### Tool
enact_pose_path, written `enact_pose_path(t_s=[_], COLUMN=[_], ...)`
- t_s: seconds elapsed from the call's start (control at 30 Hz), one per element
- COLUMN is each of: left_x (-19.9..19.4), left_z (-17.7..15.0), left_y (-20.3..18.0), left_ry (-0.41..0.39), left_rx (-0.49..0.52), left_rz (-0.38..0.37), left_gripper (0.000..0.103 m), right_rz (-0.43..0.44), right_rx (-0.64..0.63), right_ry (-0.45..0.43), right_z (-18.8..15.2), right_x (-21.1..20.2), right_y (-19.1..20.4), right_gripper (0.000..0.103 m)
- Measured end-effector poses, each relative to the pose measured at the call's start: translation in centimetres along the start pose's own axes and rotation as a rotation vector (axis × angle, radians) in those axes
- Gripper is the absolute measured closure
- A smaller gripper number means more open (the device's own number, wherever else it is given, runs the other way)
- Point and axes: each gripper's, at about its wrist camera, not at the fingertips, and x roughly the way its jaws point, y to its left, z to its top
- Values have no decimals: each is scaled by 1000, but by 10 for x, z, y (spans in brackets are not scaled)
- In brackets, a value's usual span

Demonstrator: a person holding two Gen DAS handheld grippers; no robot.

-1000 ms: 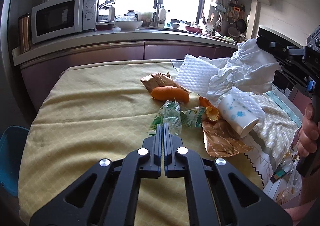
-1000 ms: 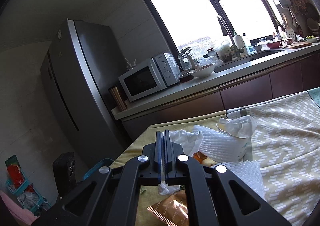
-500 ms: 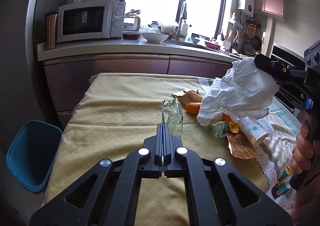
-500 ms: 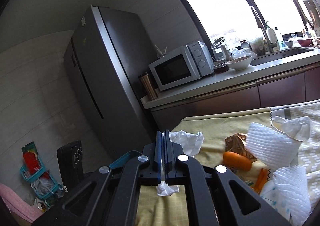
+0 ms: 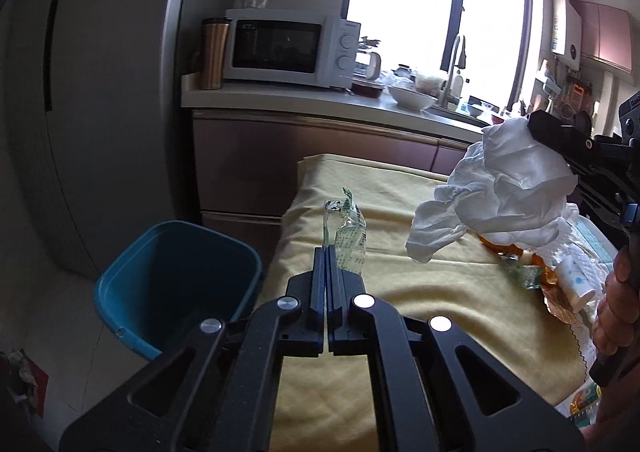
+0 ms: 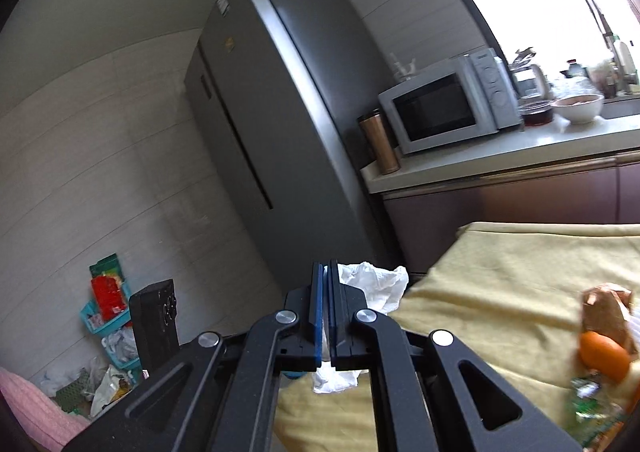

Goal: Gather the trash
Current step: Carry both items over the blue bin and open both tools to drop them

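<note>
My left gripper point(image 5: 327, 252) is shut on a clear green-printed plastic wrapper point(image 5: 347, 240) and holds it above the left edge of the yellow tablecloth point(image 5: 400, 292). A blue trash bin point(image 5: 172, 284) stands on the floor just left of it. My right gripper point(image 6: 326, 272) is shut on a crumpled white tissue point(image 6: 372, 284); the tissue also shows in the left wrist view point(image 5: 500, 191), held in the air above the table. More trash lies on the table to the right: an orange point(image 6: 604, 354), brown wrappers point(image 6: 608, 312) and a paper cup point(image 5: 574, 286).
A kitchen counter point(image 5: 320, 101) with a microwave point(image 5: 288, 47) and a metal tumbler point(image 5: 212, 51) runs behind the table. A grey fridge point(image 6: 272, 123) stands at the left. Floor clutter and a black box point(image 6: 154, 320) lie by the wall.
Both grippers have swung left with their loads. The blue bin has come closer in the left wrist view, and the trash pile has slid to the right edge.
</note>
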Motion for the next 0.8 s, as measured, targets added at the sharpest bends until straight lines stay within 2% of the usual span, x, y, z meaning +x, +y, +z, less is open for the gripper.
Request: enact_pose_path(t_s=[0.2,0.4,0.8], left_x=[-6,2,36], left_z=[-1,-4,-16], left_y=[47,80,111], left_ry=[-6,15,84], left_rx=[-53,-87,-102], left_rz=[112,191,268], left_gripper=[102,102,102], right_rz=[81,132,111], right_rx=[-5,15,67], right_ry=[70,145,299], right_z=[4,0,-27], right_x=[58,113,202], right_y=[14,24,16], right_gripper=[102,102,102])
